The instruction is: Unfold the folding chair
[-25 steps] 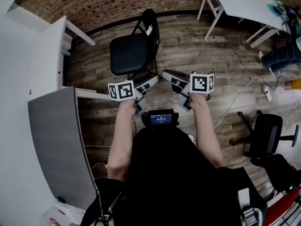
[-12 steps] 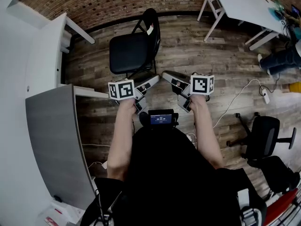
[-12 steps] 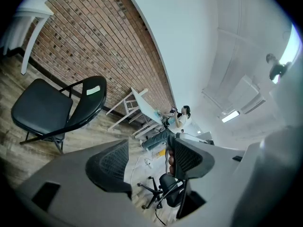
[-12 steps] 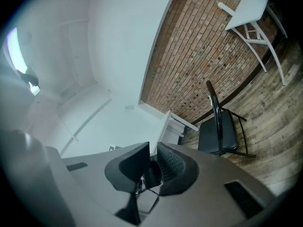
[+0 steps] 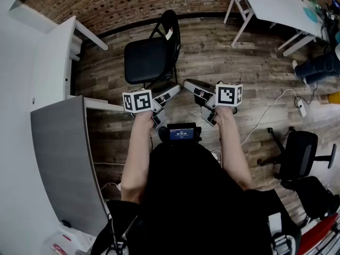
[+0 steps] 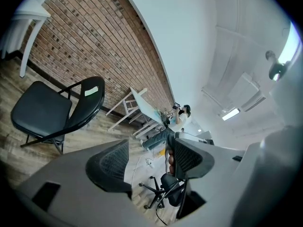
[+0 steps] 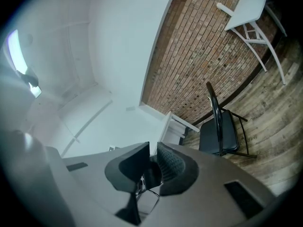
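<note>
Left tool [image 6: 147, 152] held out gaping, right tool [image 7: 150, 162] alongside, empty jaws just closed.

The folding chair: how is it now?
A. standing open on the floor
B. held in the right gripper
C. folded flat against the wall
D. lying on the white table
A: the folding chair stands on its legs on the floor, seat down.

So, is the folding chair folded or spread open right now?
Spread open: the folding chair stands on its legs on the wood floor, seat level and backrest upright.
</note>
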{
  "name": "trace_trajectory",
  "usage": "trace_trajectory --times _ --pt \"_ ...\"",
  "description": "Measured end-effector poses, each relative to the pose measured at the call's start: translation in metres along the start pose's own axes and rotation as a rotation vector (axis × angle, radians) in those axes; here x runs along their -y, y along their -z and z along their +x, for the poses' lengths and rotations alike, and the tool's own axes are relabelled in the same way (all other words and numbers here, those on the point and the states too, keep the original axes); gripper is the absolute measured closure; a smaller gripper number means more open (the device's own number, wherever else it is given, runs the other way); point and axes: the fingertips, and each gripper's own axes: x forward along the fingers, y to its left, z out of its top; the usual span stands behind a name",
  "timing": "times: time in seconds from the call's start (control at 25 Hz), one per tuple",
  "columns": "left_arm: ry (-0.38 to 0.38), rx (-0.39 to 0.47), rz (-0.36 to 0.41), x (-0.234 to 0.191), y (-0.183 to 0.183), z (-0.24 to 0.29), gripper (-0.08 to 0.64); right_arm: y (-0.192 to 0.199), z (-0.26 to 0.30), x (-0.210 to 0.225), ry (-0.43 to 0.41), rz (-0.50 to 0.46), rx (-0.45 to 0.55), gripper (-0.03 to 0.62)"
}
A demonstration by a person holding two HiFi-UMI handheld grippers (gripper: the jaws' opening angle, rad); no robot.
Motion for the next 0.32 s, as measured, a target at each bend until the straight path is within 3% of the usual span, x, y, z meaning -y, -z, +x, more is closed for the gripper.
trace_trajectory --times 0.32 --pt "-0.001 0.006 0.019 0.0011 -0.0032 0.0045 0.236 -0.0008 -0.0024 0.0052 -0.005 0.005 0.001 0.532"
